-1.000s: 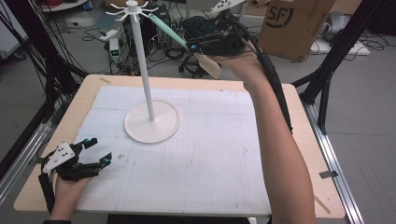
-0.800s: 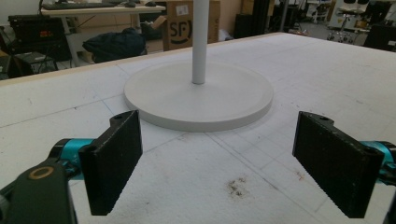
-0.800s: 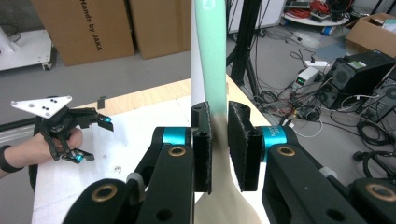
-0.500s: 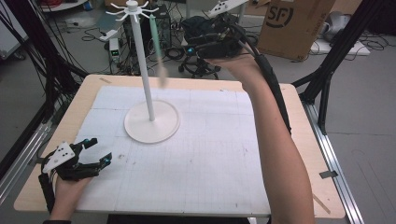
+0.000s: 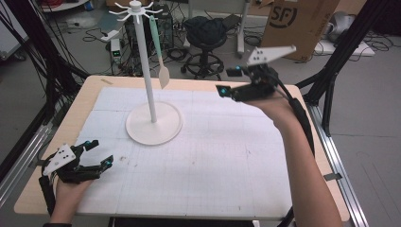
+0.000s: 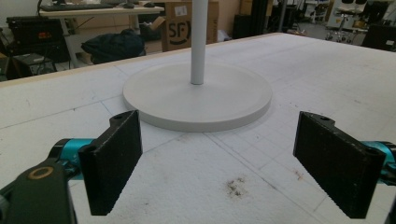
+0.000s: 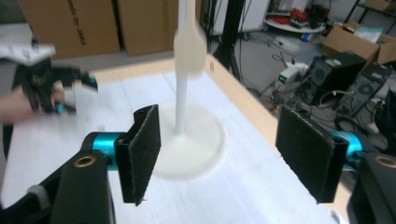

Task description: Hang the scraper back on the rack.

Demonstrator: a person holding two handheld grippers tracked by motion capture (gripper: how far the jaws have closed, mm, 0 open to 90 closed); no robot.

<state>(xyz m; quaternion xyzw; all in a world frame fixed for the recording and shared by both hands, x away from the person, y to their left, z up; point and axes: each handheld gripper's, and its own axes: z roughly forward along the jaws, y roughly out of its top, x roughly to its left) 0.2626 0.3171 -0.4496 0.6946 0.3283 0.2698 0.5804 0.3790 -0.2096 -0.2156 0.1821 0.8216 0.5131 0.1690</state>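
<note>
Cables, a stool and cardboard boxes clutter the floor behind your table [image 5: 198,189], which has a white gridded mat on it. Your white stand [image 5: 153,124] sits left of centre in the high view, and a pale green spatula [image 5: 160,56] hangs from one of the hooks at its top, blade down. Your left gripper [image 5: 94,152] rests at the lower left corner, jaws spread wide with nothing in them. Your right gripper [image 5: 228,80] hovers up at the upper right, jaws spread too, empty, well apart from the spatula.
</note>
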